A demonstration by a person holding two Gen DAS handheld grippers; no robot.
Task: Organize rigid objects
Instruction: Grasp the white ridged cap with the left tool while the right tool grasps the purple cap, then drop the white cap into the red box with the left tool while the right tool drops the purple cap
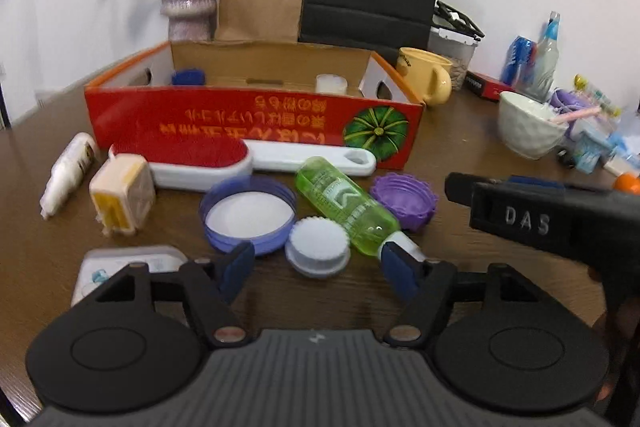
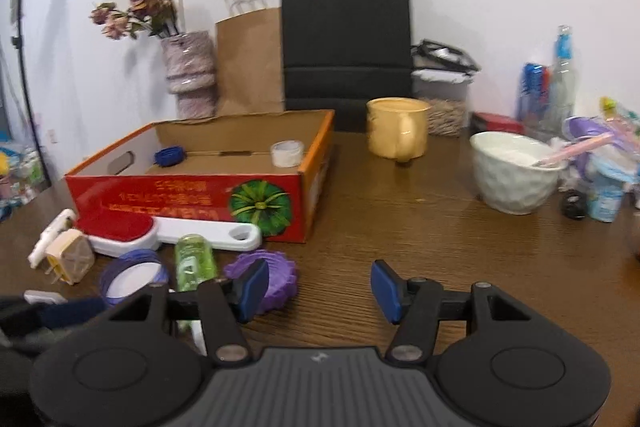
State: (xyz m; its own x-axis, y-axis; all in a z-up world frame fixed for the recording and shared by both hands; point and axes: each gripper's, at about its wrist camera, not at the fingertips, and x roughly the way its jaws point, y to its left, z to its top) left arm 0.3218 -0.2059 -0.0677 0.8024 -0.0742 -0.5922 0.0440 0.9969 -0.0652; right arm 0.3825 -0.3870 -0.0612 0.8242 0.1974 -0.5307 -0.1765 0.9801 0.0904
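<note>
Several small rigid things lie on the brown wooden table point(image 2: 420, 227) in front of the red cardboard box point(image 1: 240, 119), whose front wall bears upside-down yellow lettering and a green pumpkin picture. Just before that wall lies a white lint brush point(image 1: 224, 159) with a red pad. Nearer than the brush are a wide blue-violet lid point(image 1: 248, 213) with a white inside, a white ridged cap point(image 1: 318, 245), a clear green bottle point(image 1: 346, 205) lying on its side with a white neck, and a scalloped purple lid point(image 1: 404, 201) touching the bottle's far side. Left of the blue-violet lid stand a cream and yellow plug-like block point(image 1: 122, 193) and a white tube point(image 1: 70, 173). Inside the box sit a dark blue cap point(image 1: 188, 77) and a small white cup point(image 1: 331, 83).

The left gripper point(image 1: 318, 267) has its jaws partly open around the white ridged cap, pads not pressing on it; the right pad is at the bottle's neck. The right gripper point(image 2: 318, 287) is partly open and empty over bare table, its left pad in front of the purple lid.
</note>
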